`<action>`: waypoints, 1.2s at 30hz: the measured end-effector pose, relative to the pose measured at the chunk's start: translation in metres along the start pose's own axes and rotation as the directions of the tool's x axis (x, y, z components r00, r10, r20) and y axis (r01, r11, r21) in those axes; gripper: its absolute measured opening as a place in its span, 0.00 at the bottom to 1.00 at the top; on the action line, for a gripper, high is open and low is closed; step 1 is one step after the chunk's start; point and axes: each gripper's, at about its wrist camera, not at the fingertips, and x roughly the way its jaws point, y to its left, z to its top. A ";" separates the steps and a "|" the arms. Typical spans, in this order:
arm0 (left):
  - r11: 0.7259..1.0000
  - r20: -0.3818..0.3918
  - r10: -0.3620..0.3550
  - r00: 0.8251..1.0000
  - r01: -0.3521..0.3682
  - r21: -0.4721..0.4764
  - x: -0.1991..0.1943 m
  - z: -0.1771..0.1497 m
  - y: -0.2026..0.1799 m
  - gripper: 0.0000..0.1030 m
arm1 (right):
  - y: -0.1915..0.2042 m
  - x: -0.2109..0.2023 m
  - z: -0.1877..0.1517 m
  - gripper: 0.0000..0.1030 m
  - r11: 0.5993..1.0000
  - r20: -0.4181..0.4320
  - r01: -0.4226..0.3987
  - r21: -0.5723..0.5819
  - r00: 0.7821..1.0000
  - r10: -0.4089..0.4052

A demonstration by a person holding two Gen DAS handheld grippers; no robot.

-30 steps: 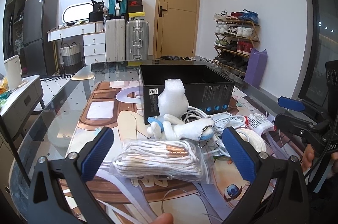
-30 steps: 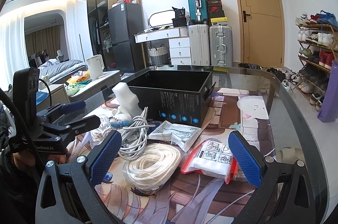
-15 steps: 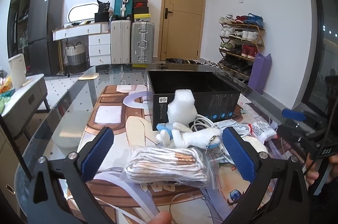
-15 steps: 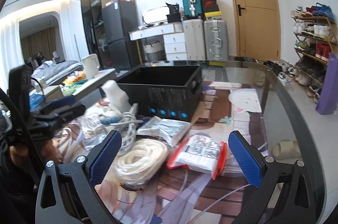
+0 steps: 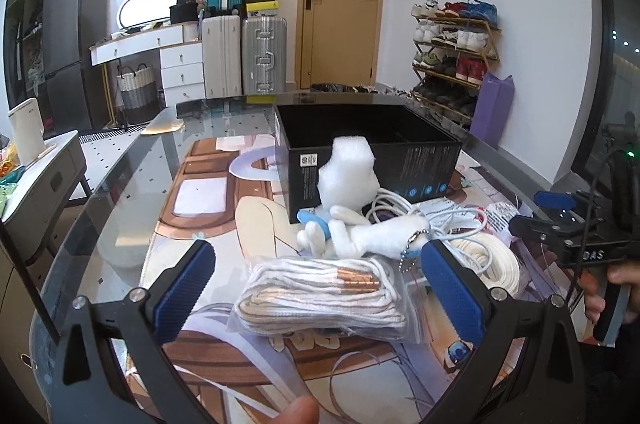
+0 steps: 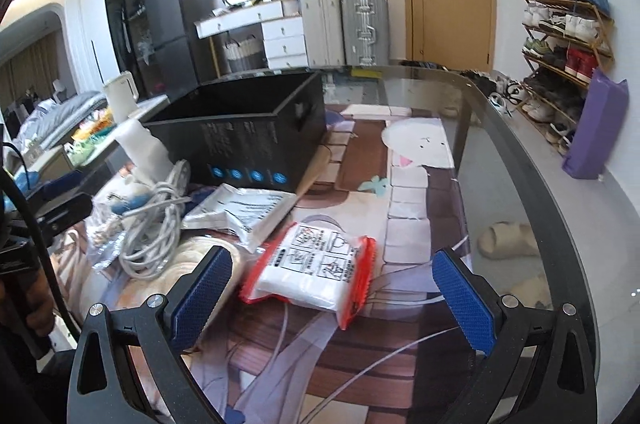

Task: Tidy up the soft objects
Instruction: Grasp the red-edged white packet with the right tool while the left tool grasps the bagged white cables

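Observation:
My left gripper [image 5: 318, 288] is open and empty, just short of a clear bag of white laces [image 5: 320, 294] that lies between its fingers. Behind the bag lie a white plush toy [image 5: 360, 232], a white foam piece [image 5: 350, 172], a coiled white cable [image 5: 404, 212] and a cream rope coil [image 5: 490, 260]. The open black box [image 5: 368, 152] stands behind them. My right gripper [image 6: 332, 286] is open and empty, over a red-edged white packet [image 6: 316, 276]. A white plastic pouch [image 6: 244, 208] lies in front of the box [image 6: 244, 140].
The glass table [image 6: 500, 160] has a printed mat under it and a curved right edge. A slipper [image 6: 506, 240] shows through the glass. Suitcases, drawers, a door and a shoe rack [image 5: 452, 52] stand at the far wall. My right gripper shows in the left wrist view [image 5: 560, 220].
Both grippers have shifted right along the table. The right gripper now sits over the red-edged packet instead of the rope coil. Both stay open.

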 end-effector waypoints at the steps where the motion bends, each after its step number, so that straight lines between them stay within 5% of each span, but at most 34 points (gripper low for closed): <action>1: 1.000 -0.006 -0.004 1.000 0.005 0.009 0.000 -0.001 -0.001 1.00 | 0.000 0.004 0.000 0.99 1.000 -0.013 0.005 0.002 1.000 -0.005; 9: 0.999 -0.124 -0.034 0.992 0.038 0.022 0.017 -0.009 -0.008 1.00 | -0.006 0.017 -0.003 0.95 1.000 -0.078 0.025 0.014 0.997 -0.024; 36: 0.999 -0.151 -0.033 0.988 0.037 0.027 0.021 -0.012 -0.001 0.93 | 0.006 0.014 -0.003 0.73 0.998 -0.094 -0.061 0.002 0.994 0.061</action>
